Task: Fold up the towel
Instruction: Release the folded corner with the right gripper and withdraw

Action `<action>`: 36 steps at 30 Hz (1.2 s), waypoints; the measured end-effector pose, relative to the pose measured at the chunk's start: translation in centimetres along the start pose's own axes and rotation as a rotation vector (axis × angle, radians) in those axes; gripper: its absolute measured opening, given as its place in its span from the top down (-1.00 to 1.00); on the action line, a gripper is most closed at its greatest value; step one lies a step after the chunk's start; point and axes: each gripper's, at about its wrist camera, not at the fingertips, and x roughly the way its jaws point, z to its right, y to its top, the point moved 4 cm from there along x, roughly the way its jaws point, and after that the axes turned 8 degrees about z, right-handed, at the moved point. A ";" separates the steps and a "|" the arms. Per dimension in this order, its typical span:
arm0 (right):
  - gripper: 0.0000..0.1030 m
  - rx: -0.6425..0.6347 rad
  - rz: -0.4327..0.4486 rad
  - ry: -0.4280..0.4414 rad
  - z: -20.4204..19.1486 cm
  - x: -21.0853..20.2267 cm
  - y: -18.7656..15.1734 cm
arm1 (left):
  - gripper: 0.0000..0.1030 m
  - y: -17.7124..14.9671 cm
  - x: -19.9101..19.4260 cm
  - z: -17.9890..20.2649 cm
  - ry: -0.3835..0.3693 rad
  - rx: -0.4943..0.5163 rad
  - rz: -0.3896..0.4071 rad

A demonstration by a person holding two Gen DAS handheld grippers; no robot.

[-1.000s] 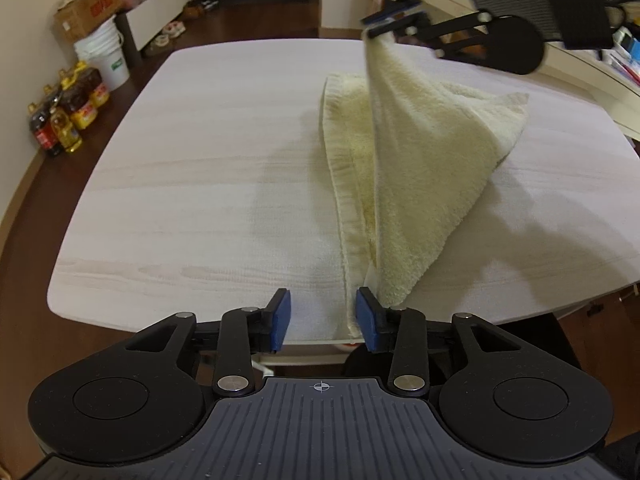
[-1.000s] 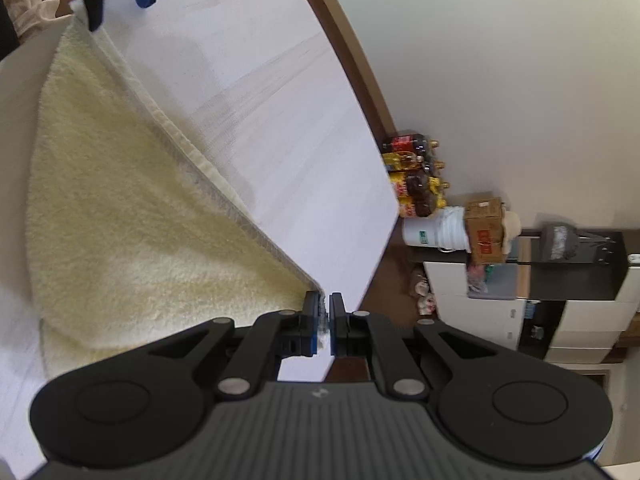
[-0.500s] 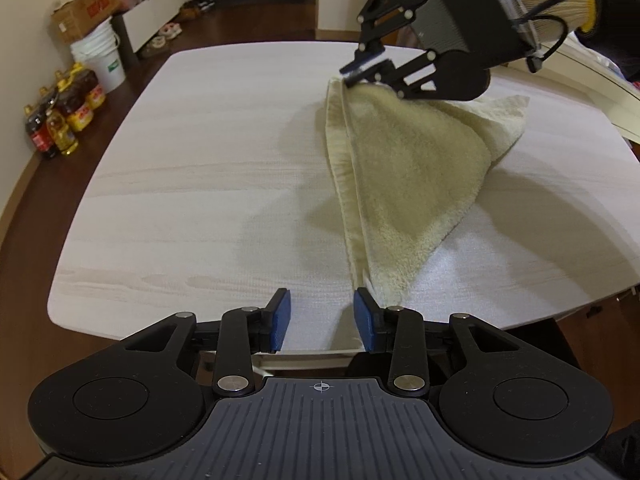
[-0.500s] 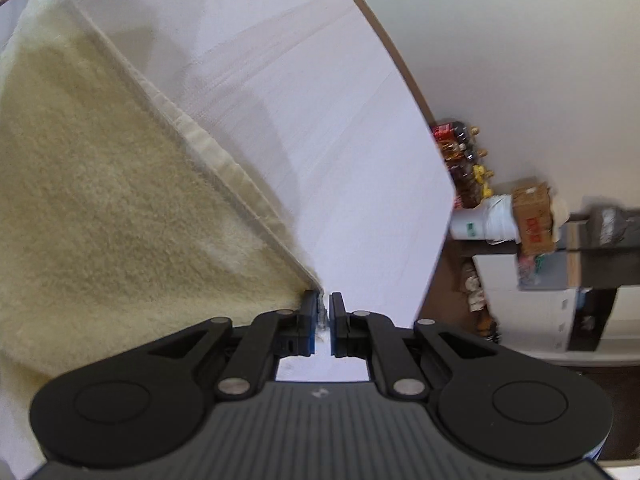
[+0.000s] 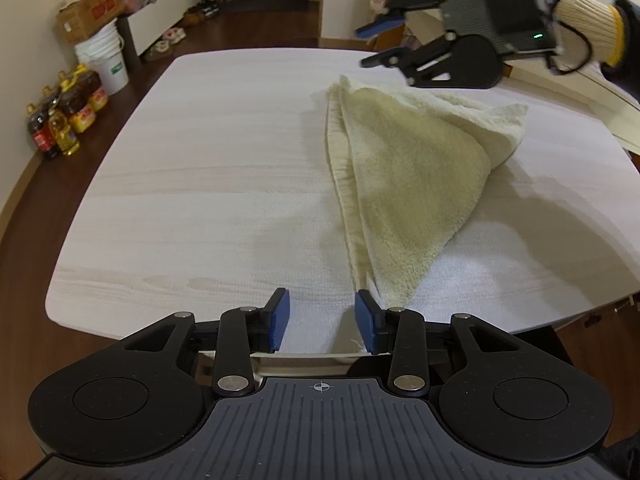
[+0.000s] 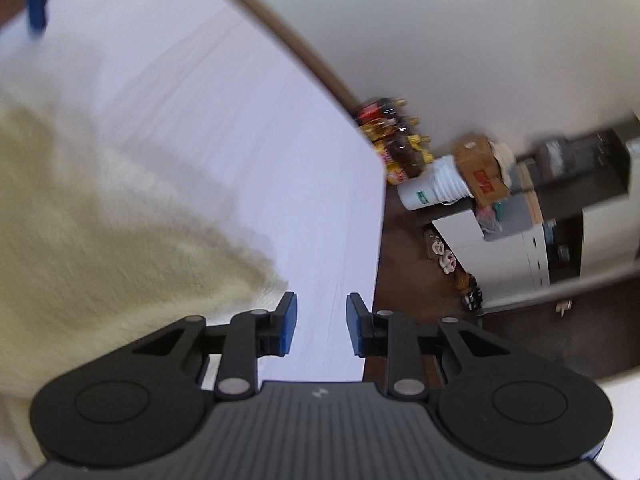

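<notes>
Change since earlier frames: right gripper (image 6: 319, 322) no longer pinches the towel corner; its jaws have just been opening, and the corner it held up now lies on the folded towel.
Right gripper state: released; blue pads stand apart with only bare table between them. The towel corner sits just beside the left pad, outside the gap.
Right gripper position: seen from the left wrist view (image 5: 378, 46), it hangs above the far corner of the towel, clear of the cloth, held by a gloved hand (image 5: 582, 28).
Left gripper (image 5: 323, 322) state: released; pads apart, nothing clamped. The near tip of the towel lies just beside the right pad; contact cannot be told.
Towel (image 5: 408, 176): pale yellow, folded into a triangle, flat on the right half of the table, hemmed edges stacked along its left side.
Table (image 5: 208, 184): pale wood grain, rounded corners.
Background: bottles (image 5: 66, 120), white bucket (image 5: 106, 62) and cardboard box (image 5: 90, 12) on the floor at left.
Image quality: right wrist view is motion-blurred.
</notes>
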 end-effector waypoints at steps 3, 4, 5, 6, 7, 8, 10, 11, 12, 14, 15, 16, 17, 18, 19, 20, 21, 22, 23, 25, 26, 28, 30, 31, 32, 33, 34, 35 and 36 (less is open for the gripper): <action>0.44 0.094 0.016 -0.031 -0.1 -2.6 0.3 | 0.23 0.3 -0.1 -0.4 0.007 0.011 0.011; 0.44 0.143 0.034 -0.052 -0.4 -3.9 0.6 | 0.23 0.6 -0.1 -0.6 0.006 0.015 0.015; 0.44 0.170 0.046 -0.061 -0.5 -4.4 0.8 | 0.23 0.9 -0.2 -0.7 0.005 0.024 0.021; 0.44 0.236 0.069 -0.074 -1.3 -5.7 1.0 | 0.23 1.2 -0.2 -0.9 0.005 0.034 0.028; 0.44 0.303 0.093 -0.087 -2.0 -7.1 1.2 | 0.23 1.7 -0.2 -1.1 0.004 0.053 0.040; 0.44 0.368 0.115 -0.098 -2.8 -8.4 1.4 | 0.23 2.5 -0.2 -1.4 0.004 0.076 0.056; 0.43 0.458 0.141 -0.088 -3.6 -9.6 2.0 | 0.23 3.5 -0.1 -1.8 -0.004 0.106 0.073; 0.43 0.504 0.155 -0.082 -4.1 -10.2 2.3 | 0.23 4.3 0.1 -2.2 -0.009 0.119 0.087; 0.41 0.563 0.174 -0.061 -5.2 -11.2 2.9 | 0.23 4.9 0.3 -2.4 -0.010 0.128 0.093; 0.31 0.665 0.216 -0.015 -7.3 -13.1 4.3 | 0.23 6.4 0.9 -3.0 -0.014 0.165 0.115; 0.25 0.680 0.221 -0.010 -7.8 -14.1 4.5 | 0.23 6.8 1.1 -3.1 -0.016 0.173 0.121; 0.20 0.715 0.232 0.004 -8.5 -14.6 5.2 | 0.23 7.2 1.4 -3.1 -0.023 0.186 0.121; 0.18 0.747 0.243 0.016 -9.2 -15.0 5.9 | 0.20 7.9 1.8 -3.0 -0.034 0.203 0.128; 0.17 0.758 0.247 0.018 -9.1 -15.0 6.2 | 0.17 8.2 2.1 -2.8 -0.040 0.215 0.133; 0.16 0.776 0.250 0.019 -9.5 -15.3 6.7 | 0.16 8.9 2.6 -2.6 -0.042 0.237 0.138; 0.13 0.794 0.253 0.020 -9.8 -15.5 7.2 | 0.15 9.3 3.0 -2.4 -0.050 0.251 0.141; 0.11 0.803 0.251 0.022 -10.0 -15.6 7.3 | 0.15 9.6 3.5 -2.1 -0.061 0.261 0.143; 0.11 0.808 0.248 0.025 -10.2 -15.6 7.5 | 0.15 9.9 3.9 -1.9 -0.067 0.276 0.142; 0.08 0.804 0.242 0.019 -10.4 -15.4 7.7 | 0.15 10.2 4.3 -1.6 -0.071 0.292 0.140; -0.01 0.799 0.231 0.020 -10.6 -14.7 8.0 | 0.15 10.4 4.4 -0.8 -0.081 0.315 0.141; -0.01 0.797 0.224 0.024 -10.6 -14.2 8.1 | 0.15 10.5 4.6 -0.7 -0.084 0.320 0.141; -0.02 0.789 0.204 0.022 -11.6 -14.0 8.3 | 0.15 10.7 5.1 -0.4 -0.091 0.329 0.140; -0.02 0.779 0.186 0.022 -12.3 -13.6 8.7 | 0.14 10.7 5.5 -0.4 -0.101 0.334 0.140; -0.02 0.779 0.175 0.024 -12.5 -13.1 8.7 | 0.13 10.7 5.6 -0.3 -0.103 0.336 0.141; -0.02 0.779 0.164 0.027 -12.6 -12.5 8.6 | 0.12 10.7 5.7 -0.3 -0.110 0.337 0.141; -0.01 0.779 0.153 0.029 -12.8 -12.0 8.6 | 0.12 10.7 5.9 -0.4 -0.113 0.337 0.141; -0.03 0.778 0.142 0.031 -12.9 -11.5 8.6 | 0.11 10.7 6.0 -0.4 -0.116 0.337 0.142; -0.06 0.779 0.132 0.033 -13.0 -11.0 8.6 | 0.11 10.7 6.1 -0.5 -0.117 0.337 0.140; -0.07 0.785 0.135 0.032 -13.1 -10.9 8.6 | 0.11 10.6 6.2 -0.7 -0.118 0.337 0.138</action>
